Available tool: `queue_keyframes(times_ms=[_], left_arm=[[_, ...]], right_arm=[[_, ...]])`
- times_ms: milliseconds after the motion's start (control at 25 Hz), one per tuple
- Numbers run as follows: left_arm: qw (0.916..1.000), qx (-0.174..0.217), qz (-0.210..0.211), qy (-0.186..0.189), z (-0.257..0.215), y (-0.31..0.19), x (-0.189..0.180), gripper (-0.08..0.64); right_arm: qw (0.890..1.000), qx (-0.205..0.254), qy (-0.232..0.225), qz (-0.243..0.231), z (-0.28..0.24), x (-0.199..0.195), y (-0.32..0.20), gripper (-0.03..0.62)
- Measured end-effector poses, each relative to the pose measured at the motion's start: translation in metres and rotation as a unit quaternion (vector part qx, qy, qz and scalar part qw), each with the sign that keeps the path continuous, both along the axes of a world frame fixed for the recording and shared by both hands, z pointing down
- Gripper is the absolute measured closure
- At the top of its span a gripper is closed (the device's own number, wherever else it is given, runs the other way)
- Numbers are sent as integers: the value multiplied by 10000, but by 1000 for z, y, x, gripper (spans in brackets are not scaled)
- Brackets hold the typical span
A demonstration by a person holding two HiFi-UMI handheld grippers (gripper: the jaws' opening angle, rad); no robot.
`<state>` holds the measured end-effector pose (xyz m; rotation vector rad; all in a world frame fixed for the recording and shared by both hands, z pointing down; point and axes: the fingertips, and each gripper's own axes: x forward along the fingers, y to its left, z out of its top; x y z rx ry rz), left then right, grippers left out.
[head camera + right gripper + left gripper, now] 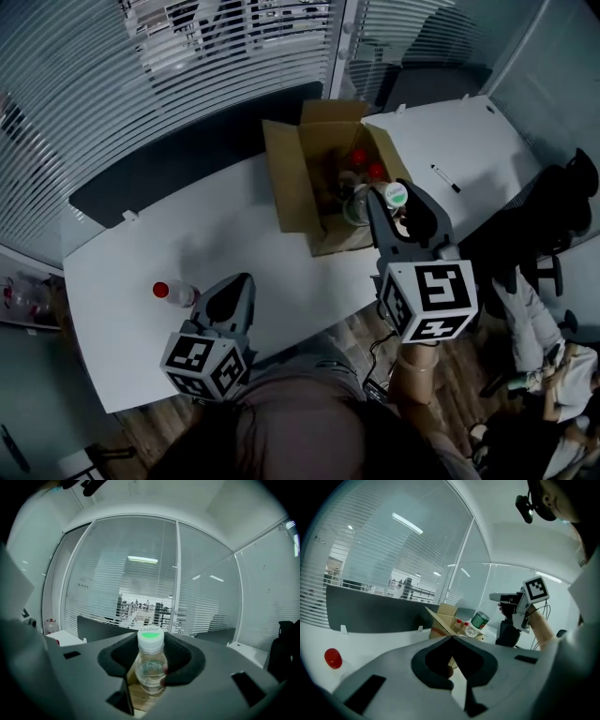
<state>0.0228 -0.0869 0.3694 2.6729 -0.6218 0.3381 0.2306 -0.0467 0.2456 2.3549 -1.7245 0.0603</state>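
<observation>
My right gripper [399,208] is shut on a clear bottle with a green cap [397,195], held upright over the near right side of an open cardboard box [292,178]. Red-capped bottles [359,157] stand inside that box. In the right gripper view the bottle [150,663] sits between the dark pads [185,660], cap upward. My left gripper [234,292] hovers low over the table's front left with its jaws together and nothing between them. A red-capped bottle [174,292] lies on the white table [150,262] just to its left. The left gripper view shows that red cap [333,658], the box [443,617] and the held bottle [479,620].
A black pen [445,178] lies on the table right of the box. A dark panel [178,164] and glass walls with blinds stand behind the table. A black chair [562,211] and a seated person [539,328] are at the right, past the table's edge.
</observation>
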Motion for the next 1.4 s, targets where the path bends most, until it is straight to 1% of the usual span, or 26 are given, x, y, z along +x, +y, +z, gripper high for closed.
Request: queue_keyframes(times_ms=[240, 600, 800, 1000, 1120, 1400], left_arm=[[9998, 62, 178, 0, -2, 10, -14, 552], [9986, 151, 499, -105, -1, 27, -31, 551], [9980, 108, 608, -133, 4, 39, -41, 551], [9987, 46, 506, -54, 6, 42, -53, 552], [9991, 61, 408, -65, 8, 41, -63, 551], [9999, 78, -2, -98, 9, 30, -89, 552]], right_arm=[[9997, 163, 22, 193, -8, -16, 24, 414], [9987, 106, -24, 508, 1, -38, 58, 414], [9984, -21, -73, 558, 14, -50, 70, 414], [9988, -120, -203, 424, 27, -66, 71, 414], [9994, -130, -177, 271, 30, -77, 64, 414], [9991, -280, -237, -218, 45, -104, 36, 414]])
